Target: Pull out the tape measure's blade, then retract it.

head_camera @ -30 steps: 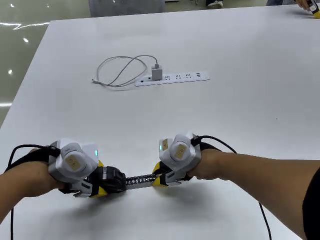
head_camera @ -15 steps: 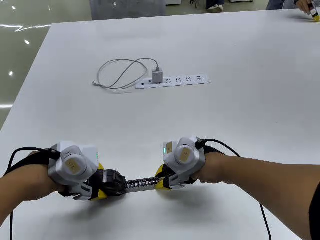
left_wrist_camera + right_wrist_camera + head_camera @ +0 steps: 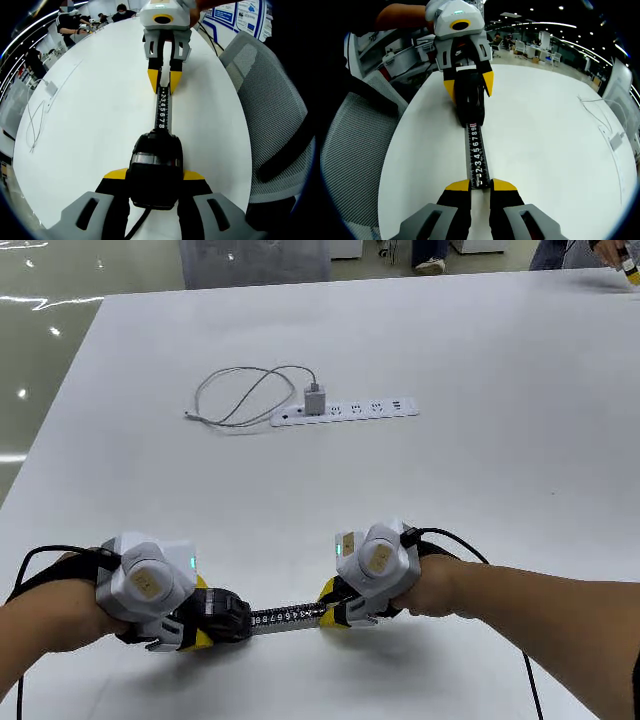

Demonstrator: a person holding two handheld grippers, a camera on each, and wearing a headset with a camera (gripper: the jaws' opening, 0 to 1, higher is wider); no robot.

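Left gripper view looks along my left gripper (image 3: pixel 155 176), whose jaws are clamped on the black tape measure (image 3: pixel 154 150): one yellow-tipped jaw presses each flank of its case (image 3: pixel 155 172), and the case fills the gap between them. The blade (image 3: pixel 162 112) runs out of the case's front, low over the white table (image 3: pixel 90 125), straight to my right gripper (image 3: pixel 162 82) opposite. Those jaws are nearly together, pinching the blade's free end between their yellow tips.

In the right gripper view the printed numbers run from 2 near my jaws up to 9 at the case mouth. The very tip of the blade lies hidden between the jaws, so I cannot tell how the end is caught. The case's rear is covered by the left jaws and the gripper body behind them. In the head view both pairs of jaws sit mostly under the grey gripper housings, near the table's near edge. The case's underside is out of sight, so I cannot tell whether it rests on the table or hangs just above it.

Further up the table, well apart from the grippers, lies a white power strip (image 3: pixel 345 409) with a white charger (image 3: pixel 315 397) plugged in and its cable (image 3: pixel 235 390) looped to the left. A grey mesh chair (image 3: pixel 270 115) stands beside the table's edge
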